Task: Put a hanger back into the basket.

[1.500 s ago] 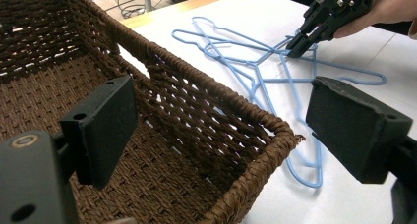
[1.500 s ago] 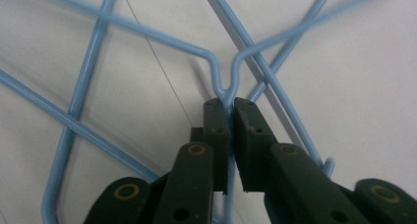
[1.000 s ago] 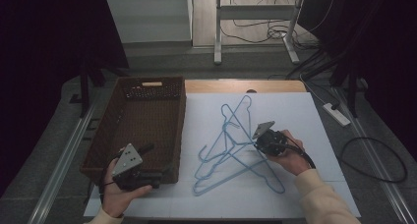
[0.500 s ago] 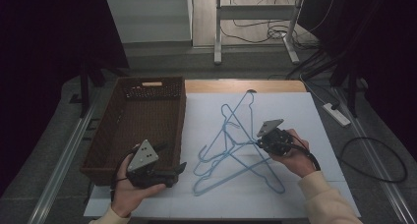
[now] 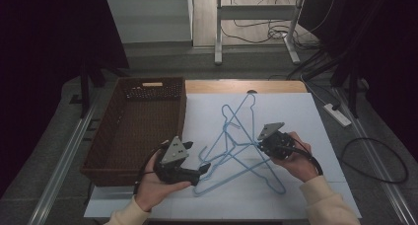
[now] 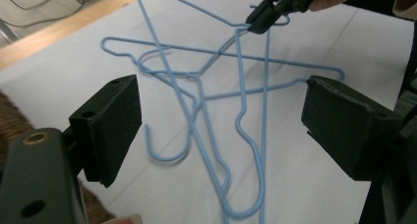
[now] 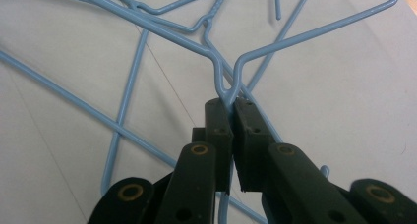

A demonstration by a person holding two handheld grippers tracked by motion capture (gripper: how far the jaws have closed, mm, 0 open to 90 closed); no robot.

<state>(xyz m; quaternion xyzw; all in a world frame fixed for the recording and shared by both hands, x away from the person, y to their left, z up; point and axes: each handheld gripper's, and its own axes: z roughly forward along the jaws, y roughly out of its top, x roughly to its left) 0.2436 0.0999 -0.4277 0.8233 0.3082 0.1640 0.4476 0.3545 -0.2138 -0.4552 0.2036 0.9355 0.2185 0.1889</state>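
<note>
Several light-blue wire hangers (image 5: 236, 136) lie tangled on a white sheet (image 5: 296, 111). My right gripper (image 5: 260, 146) is shut on the wire of one hanger at the tangle's right side. In the right gripper view the pads (image 7: 232, 111) pinch a bend of blue wire (image 7: 275, 47) above the sheet. My left gripper (image 5: 203, 169) is open at the tangle's lower left. In the left gripper view its jaws (image 6: 221, 116) stand wide apart, pointing at the hangers (image 6: 196, 86) with nothing between them. The right gripper's tips (image 6: 260, 20) appear farther off, clamped on the wire.
A brown wicker basket (image 5: 133, 131) sits empty at the left of the table, right beside my left hand. A strip of bare wooden tabletop (image 5: 276, 86) runs along the far edge. A power strip (image 5: 336, 114) and cables lie on the floor to the right.
My left gripper has moved right, from in front of the basket to the lower left edge of the hangers. The right gripper keeps its hold on the wire and has barely shifted.
</note>
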